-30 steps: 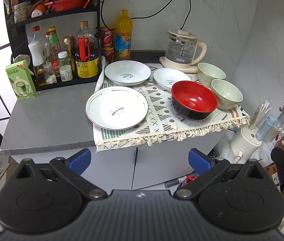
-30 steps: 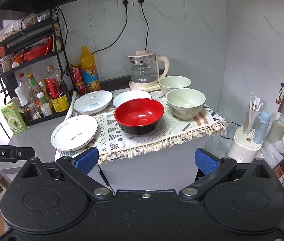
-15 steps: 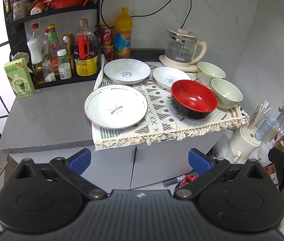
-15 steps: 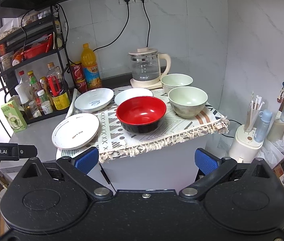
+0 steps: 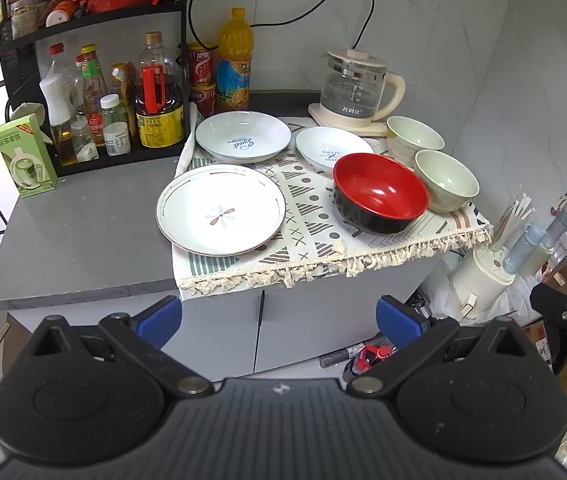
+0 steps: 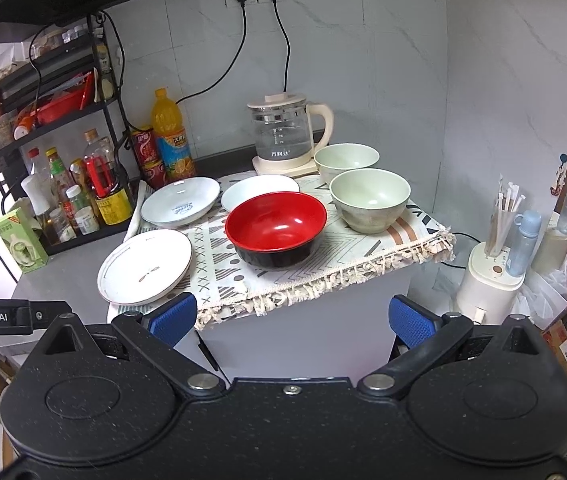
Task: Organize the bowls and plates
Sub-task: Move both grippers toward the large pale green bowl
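The left gripper is spread wide with nothing between its blue pads, held low in front of the counter, short of the dishes. The right gripper is likewise spread and empty; its black body fills the bottom of the view and hides the cabinet foot.

Nearest on the fringed patterned cloth, at about 11 o'clock from the left gripper, lies a flat plate with a flower mark, its left edge hanging past the cloth over the grey counter. At 1 o'clock sits a red bowl with a black outside, empty. Just beside it to the right is a pale green bowl, also empty, and a second pale green bowl stands behind that.

Farther back are two white plates: one with blue lettering, and a smaller one partly hidden behind the red bowl. Beyond them at 12 o'clock stands a glass kettle; whether it holds water is hard to tell. At 10 o'clock a black rack holds crowded bottles, their labels too small to read.
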Available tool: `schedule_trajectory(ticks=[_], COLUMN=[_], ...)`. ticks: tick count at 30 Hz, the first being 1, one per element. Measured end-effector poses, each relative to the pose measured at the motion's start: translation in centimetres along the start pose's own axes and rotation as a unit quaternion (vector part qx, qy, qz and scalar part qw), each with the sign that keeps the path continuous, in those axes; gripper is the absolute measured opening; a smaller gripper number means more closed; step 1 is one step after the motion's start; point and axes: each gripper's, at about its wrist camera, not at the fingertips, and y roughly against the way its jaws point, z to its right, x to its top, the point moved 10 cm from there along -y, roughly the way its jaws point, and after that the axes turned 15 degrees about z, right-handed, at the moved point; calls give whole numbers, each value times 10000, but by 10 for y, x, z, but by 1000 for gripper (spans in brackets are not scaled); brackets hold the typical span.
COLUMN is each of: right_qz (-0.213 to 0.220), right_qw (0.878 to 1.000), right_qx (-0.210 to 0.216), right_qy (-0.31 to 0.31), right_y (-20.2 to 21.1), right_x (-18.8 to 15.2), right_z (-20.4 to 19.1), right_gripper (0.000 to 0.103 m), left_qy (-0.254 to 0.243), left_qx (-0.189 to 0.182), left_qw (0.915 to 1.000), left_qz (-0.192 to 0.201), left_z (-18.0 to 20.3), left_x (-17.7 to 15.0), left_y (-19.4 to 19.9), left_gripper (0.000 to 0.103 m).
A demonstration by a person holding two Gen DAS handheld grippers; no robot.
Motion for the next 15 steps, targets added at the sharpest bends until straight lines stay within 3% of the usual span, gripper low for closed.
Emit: schedule_trajectory(ticks=[9, 15], right_qz=[30, -9], right_qw=[9999, 9999], right_qx=[-1, 27], right_qy=[106, -142], right_y=[-11, -27], right_x=[1, 4], right_z=[1, 8], right_gripper=[103, 103], left_qy=[32, 65], left_qx=[-96, -217], left_qw=[9999, 9997], left_qz=[-61, -118], left_z=[3, 6], left_x=[6, 17], left_y=[-20, -45], left_gripper=[102, 102])
